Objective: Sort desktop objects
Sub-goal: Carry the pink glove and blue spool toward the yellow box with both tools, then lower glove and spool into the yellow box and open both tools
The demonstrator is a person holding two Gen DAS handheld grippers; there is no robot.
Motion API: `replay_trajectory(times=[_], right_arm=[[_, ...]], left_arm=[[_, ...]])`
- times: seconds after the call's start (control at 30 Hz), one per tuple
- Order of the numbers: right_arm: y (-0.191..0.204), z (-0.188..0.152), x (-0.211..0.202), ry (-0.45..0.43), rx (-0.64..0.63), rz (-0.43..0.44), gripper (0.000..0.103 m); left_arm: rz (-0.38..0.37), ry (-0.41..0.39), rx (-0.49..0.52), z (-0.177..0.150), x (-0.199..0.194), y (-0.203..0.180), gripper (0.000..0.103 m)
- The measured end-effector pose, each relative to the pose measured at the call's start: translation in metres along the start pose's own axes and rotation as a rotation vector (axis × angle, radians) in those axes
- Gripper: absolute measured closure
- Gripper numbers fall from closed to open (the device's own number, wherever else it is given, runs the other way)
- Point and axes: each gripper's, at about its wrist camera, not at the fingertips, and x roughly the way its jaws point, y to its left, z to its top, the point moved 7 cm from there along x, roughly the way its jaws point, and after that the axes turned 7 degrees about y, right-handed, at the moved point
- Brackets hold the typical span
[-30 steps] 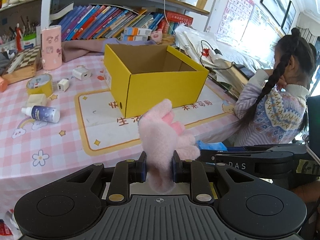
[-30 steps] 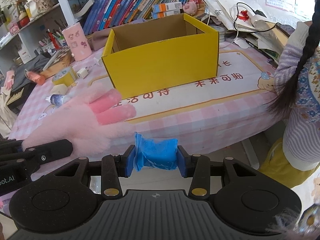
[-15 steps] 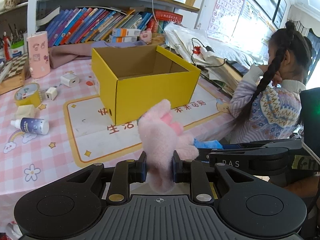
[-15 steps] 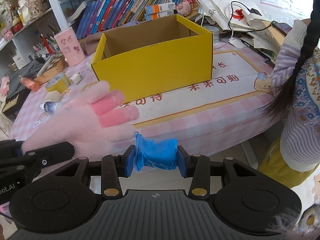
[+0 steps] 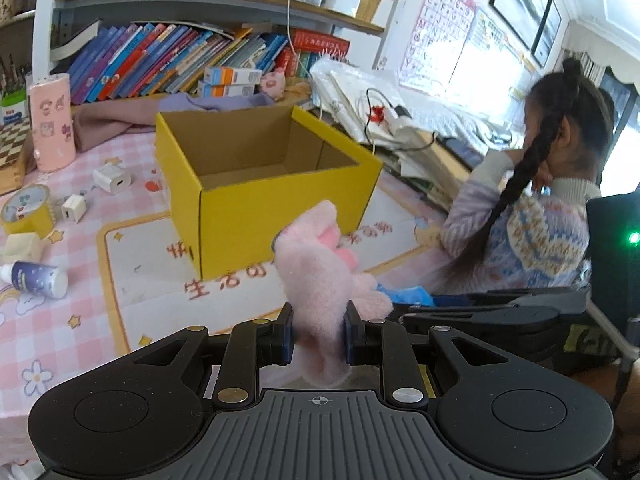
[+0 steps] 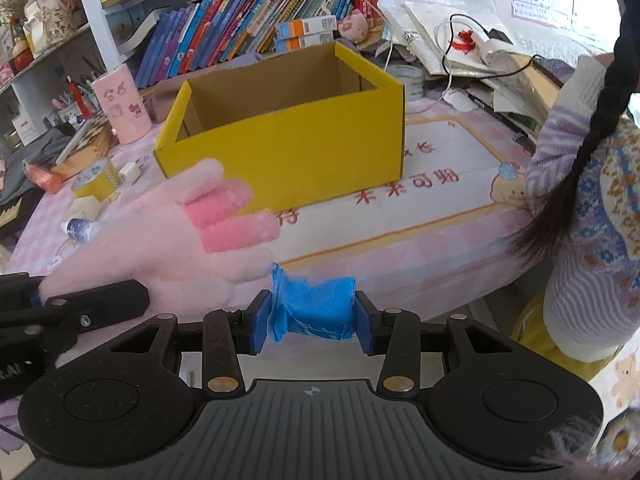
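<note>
The left gripper [image 5: 318, 340] clamps the cuff of a fuzzy pink glove [image 5: 320, 276], its fingers standing upright above the pads, while the right gripper [image 6: 312, 322] pinches a crumpled blue roll [image 6: 314, 306] between blue pads [image 6: 260, 322]. Both tools hover side by side off the near edge of the pink checked table [image 5: 60, 320], aimed at the open yellow box [image 5: 264, 196], which now looms larger and nearer than a second ago; each grip is unchanged. Only the left view shows the box's bare cardboard floor, the white chargers [image 5: 112, 178] and the small bottle [image 5: 36, 278] lying on its side. The right view alone shows the glove's darker pink fingers [image 6: 224, 216] spread toward the box, and the tape roll [image 6: 96, 180] beside the box's left corner. A girl with a long braid [image 5: 532, 216] sits at the table's right end.
</note>
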Motion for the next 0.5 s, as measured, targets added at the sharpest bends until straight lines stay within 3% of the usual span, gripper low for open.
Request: replay_trajectory(times=[0.23,0.5], right_arm=[[-0.007,0.028,0.005,-0.024,-0.031,0.015,0.063],[-0.016,0.089,0.000,-0.117,-0.100,0.045,0.063]], left_arm=[[-0.001,-0.039,-0.002,0.028,0.007,-0.009,0.081],[0.014,-0.113,-0.048,0.070,0.012,-0.006,0.081]])
